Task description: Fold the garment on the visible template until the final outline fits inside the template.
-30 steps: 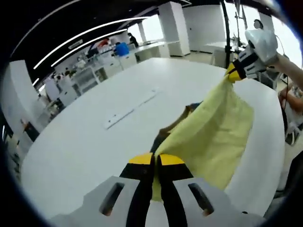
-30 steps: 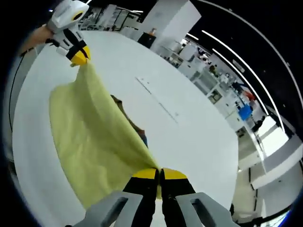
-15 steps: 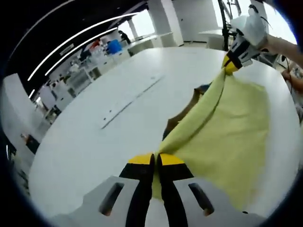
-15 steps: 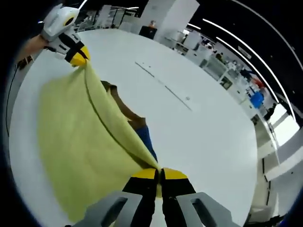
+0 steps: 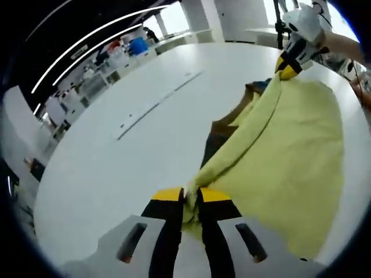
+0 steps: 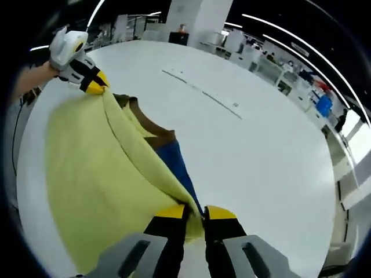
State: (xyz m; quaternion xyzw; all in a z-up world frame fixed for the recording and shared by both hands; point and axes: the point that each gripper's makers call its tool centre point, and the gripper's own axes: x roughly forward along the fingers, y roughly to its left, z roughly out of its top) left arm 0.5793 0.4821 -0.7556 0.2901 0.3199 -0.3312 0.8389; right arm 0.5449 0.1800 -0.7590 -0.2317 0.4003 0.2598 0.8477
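The left gripper (image 5: 191,200) and right gripper (image 6: 196,213) are each pinching a corner of the soft yellow fabric garment (image 5: 290,156), stretching it over the round white table (image 5: 116,156); it is partly hiding a brown-and-blue cloth (image 6: 168,153) ahead.

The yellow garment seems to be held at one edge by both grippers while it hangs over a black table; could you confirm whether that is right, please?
Not quite: the table is white, not black, as the right gripper view shows. The rest holds: the yellow garment is held along one edge by the right gripper and the left gripper, each with its fingers on the cloth.
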